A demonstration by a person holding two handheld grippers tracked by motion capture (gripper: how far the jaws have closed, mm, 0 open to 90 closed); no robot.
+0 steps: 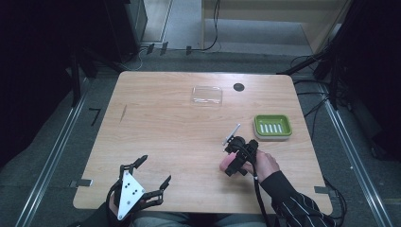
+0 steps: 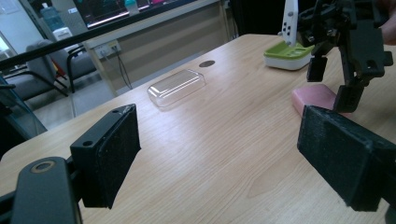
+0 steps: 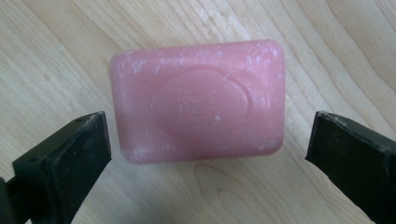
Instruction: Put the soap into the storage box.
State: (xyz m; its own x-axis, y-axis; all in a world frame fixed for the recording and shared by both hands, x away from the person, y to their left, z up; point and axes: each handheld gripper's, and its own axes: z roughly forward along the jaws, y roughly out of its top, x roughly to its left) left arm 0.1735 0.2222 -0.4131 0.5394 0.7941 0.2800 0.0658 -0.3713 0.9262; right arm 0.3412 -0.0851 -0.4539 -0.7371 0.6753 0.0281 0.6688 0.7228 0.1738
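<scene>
Pink soap bar (image 3: pixel 198 100) lies flat on the wooden table (image 1: pixel 165 127), in the right half, nearer the near edge than the far one. Oval stamp faces up; white scuffs along its edges.

Right gripper (image 1: pixel 236 161) hangs directly over the soap, pointing down at it. Jaws released, spread wide. In the right gripper view the bar sits between the 2 black jaws, a little toward the left one: left jaw just beside the bar's left end, right jaw a clear gap off the right end. Neither pad looks to touch the soap. Whether the jaw tips sit level with the bar or above it, cannot tell. From the left gripper view the right gripper (image 2: pixel 343 51) stands above the soap (image 2: pixel 314 97), 1 jaw tip low at the bar's near right side.

Left gripper (image 1: pixel 142 187) sits near the table's near left corner, held by the person's hand at the near edge. Jaws released, wide apart, nothing between them but bare table. Well apart from the soap.

Green soap dish (image 1: pixel 273 126) with a white base stands near the right edge, beyond the right gripper. Clear plastic lid (image 1: pixel 207 95) lies toward the far edge, about mid-width. Small dark round disc (image 1: pixel 239 87) just right of the lid, close to the far edge.
</scene>
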